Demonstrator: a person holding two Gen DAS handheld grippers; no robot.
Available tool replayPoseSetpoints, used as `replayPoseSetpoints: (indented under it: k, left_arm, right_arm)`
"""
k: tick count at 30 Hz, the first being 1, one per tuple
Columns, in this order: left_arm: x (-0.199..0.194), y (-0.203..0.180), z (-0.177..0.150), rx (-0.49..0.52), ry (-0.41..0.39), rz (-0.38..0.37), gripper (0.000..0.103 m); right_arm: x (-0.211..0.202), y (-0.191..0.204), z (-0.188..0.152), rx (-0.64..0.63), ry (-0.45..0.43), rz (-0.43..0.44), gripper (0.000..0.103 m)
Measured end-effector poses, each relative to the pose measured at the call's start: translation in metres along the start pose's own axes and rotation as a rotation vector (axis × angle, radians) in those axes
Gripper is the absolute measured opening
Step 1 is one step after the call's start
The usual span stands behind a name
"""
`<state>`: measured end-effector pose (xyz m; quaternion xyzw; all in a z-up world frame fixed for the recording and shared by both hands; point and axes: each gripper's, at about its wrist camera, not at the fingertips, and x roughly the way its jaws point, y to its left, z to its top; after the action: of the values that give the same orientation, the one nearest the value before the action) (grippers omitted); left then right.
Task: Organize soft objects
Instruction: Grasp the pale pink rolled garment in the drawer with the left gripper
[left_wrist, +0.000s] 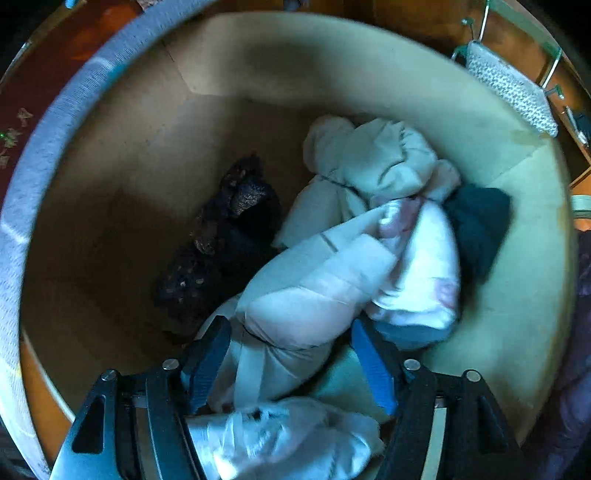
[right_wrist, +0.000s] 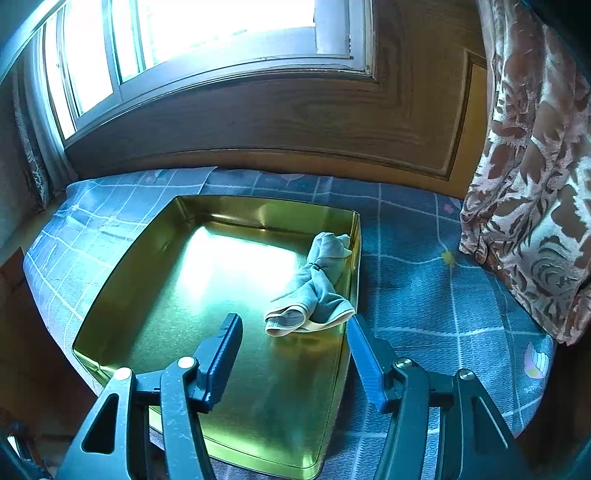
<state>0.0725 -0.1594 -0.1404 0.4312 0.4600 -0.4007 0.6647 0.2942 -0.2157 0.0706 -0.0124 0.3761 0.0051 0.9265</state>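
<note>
A white bundle sits between the spread fingers of the left gripper, inside the box among other rolled socks; I judge it best to close squarely on the bundle's middle before lifting, so nothing snags. The right gripper hangs released, pointing down over the tin, where one grey sock lies by the right wall.

Left wrist view dim, motion-blurred, box interior shadowed. Right wrist view sharp; window blown out at 11 o'clock, glare on tray. Fisheye edges curve.
</note>
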Motion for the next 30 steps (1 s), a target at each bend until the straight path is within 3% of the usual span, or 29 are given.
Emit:
replayPoseSetpoints:
  k: [3, 7, 11, 24, 30]
  left_arm:
    - [0.007, -0.001, 0.002, 0.002, 0.005, -0.003, 0.056]
    - [-0.003, 0.013, -0.008, -0.088, -0.064, -0.059, 0.043]
    - [-0.010, 0.019, -0.020, -0.144, -0.119, -0.067, 0.035]
    - [-0.040, 0.041, -0.055, -0.365, -0.286, -0.118, 0.030]
    - [-0.045, 0.046, -0.060, -0.419, -0.316, -0.113, 0.030]
  right_arm:
    - [-0.001, 0.003, 0.000, -0.014, -0.002, 0.002, 0.060]
    - [-0.004, 0.004, 0.000, -0.021, -0.013, 0.006, 0.060]
    - [-0.003, 0.002, -0.003, -0.015, -0.012, 0.008, 0.060]
    - [-0.023, 0.001, -0.025, -0.044, -0.031, 0.036, 0.060]
    - [-0.027, 0.001, -0.045, -0.092, -0.010, 0.054, 0.060]
